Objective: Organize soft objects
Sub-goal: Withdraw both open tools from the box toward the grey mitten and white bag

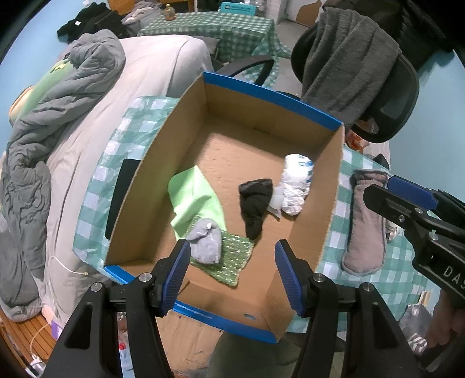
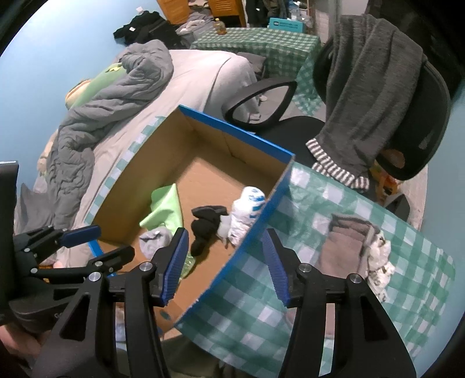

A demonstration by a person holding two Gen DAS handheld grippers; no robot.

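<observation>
An open cardboard box with a blue rim (image 1: pixel 270 96) (image 2: pixel 232 130) stands on a green checked cloth. Inside lie a light green cloth (image 1: pixel 194 200), a grey balled sock (image 1: pixel 206 242), a green knit cloth (image 1: pixel 232 258), a black sock (image 1: pixel 254 206) (image 2: pixel 205 229) and a white crumpled bundle (image 1: pixel 295 186) (image 2: pixel 247 212). My left gripper (image 1: pixel 232 273) (image 2: pixel 114 241) hangs open over the box's near end, empty. Over the box's right wall my right gripper (image 2: pixel 223 261) (image 1: pixel 377 187) is open and empty. A grey-brown mitten (image 1: pixel 366 226) (image 2: pixel 345 244) lies outside, right of the box.
A white patterned crumpled item (image 2: pixel 380 261) lies beside the mitten. A black office chair draped with a grey blanket (image 1: pixel 348 67) stands behind the table. A bed with a grey duvet (image 1: pixel 58 116) is on the left. A second checked table (image 1: pixel 215 26) stands far back.
</observation>
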